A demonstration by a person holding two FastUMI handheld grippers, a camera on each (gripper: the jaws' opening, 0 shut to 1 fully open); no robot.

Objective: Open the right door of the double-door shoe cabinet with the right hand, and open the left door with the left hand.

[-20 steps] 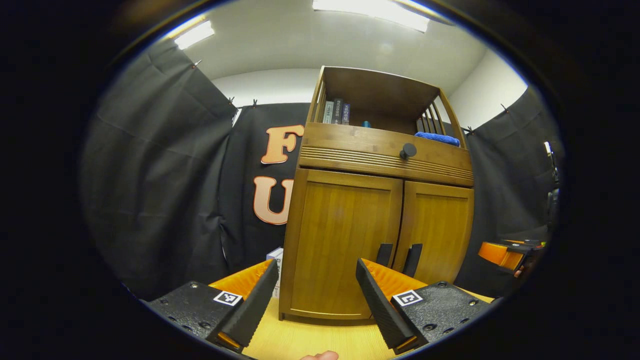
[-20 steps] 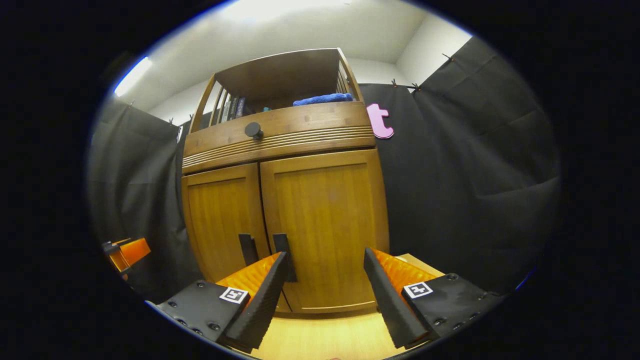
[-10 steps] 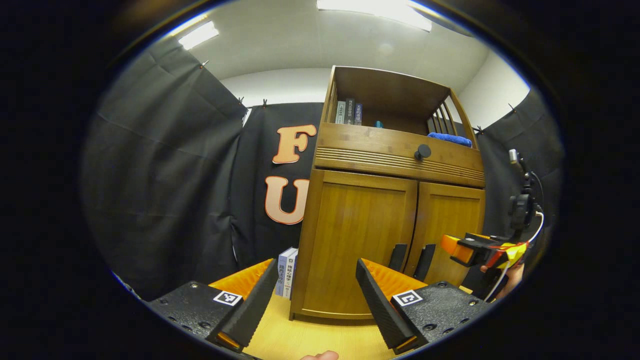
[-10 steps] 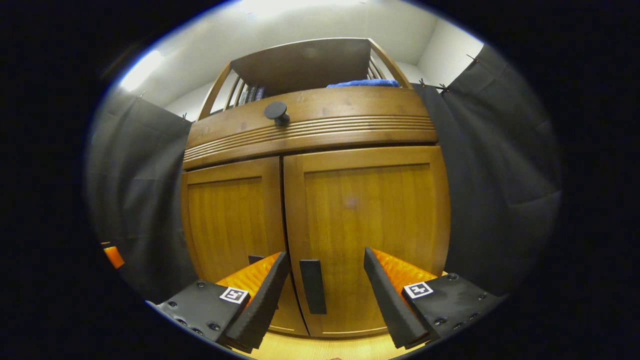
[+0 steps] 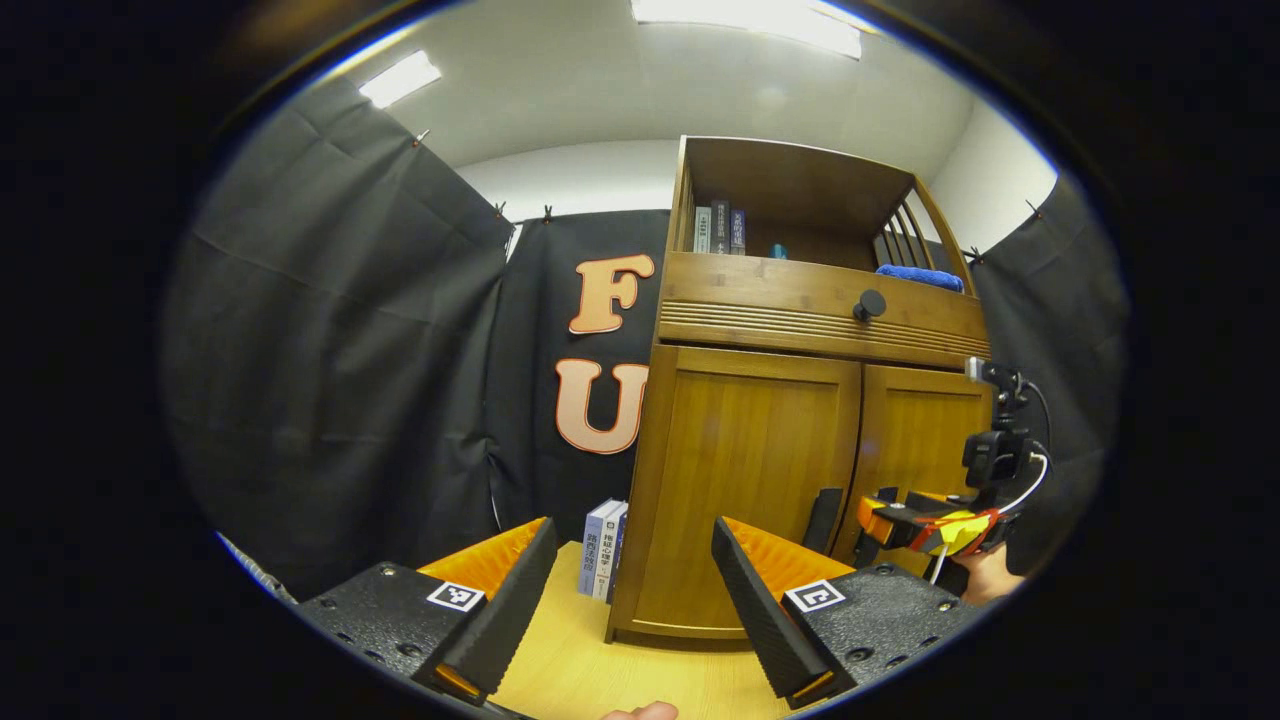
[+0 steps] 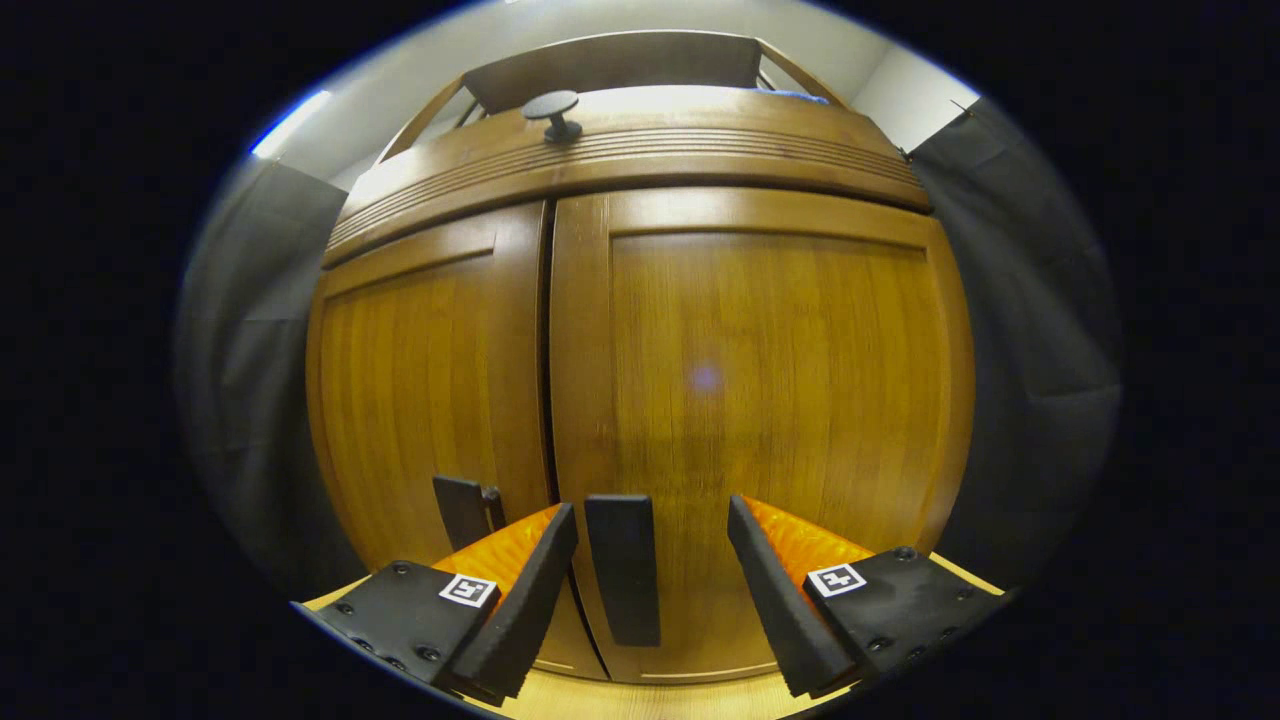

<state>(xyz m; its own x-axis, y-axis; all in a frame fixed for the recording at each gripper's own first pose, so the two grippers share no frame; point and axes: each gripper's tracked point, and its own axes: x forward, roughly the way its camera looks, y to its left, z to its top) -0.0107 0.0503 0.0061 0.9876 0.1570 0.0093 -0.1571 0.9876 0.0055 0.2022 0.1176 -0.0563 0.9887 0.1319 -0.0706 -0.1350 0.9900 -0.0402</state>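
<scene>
- Since the earlier frames the right gripper has come much closer to the cabinet, so the two doors now look far bigger in the right gripper view. The left gripper has shifted a little, and in its view the cabinet now sits more to the right.
- In the right gripper view the right gripper's fingers are wide apart and hold nothing. The black handle of the right door stands between them, nearer the left finger; I cannot tell if it touches.
- The left door is beside it, with its own handle just left of the gripper. Both doors are closed.
- In the left gripper view the left gripper is also wide open and empty. It is well apart from the cabinet, above the light wooden floor.
- The left door is ahead, partly behind the right finger, and its handle shows just above that finger.
- The same view shows the right gripper at the right door, close to the handles, with a hand holding it.
- A drawer knob is above the doors.
- On the top shelf are books and a blue cloth.
- Two more books stand on the floor, just beside the cabinet's left side.
</scene>
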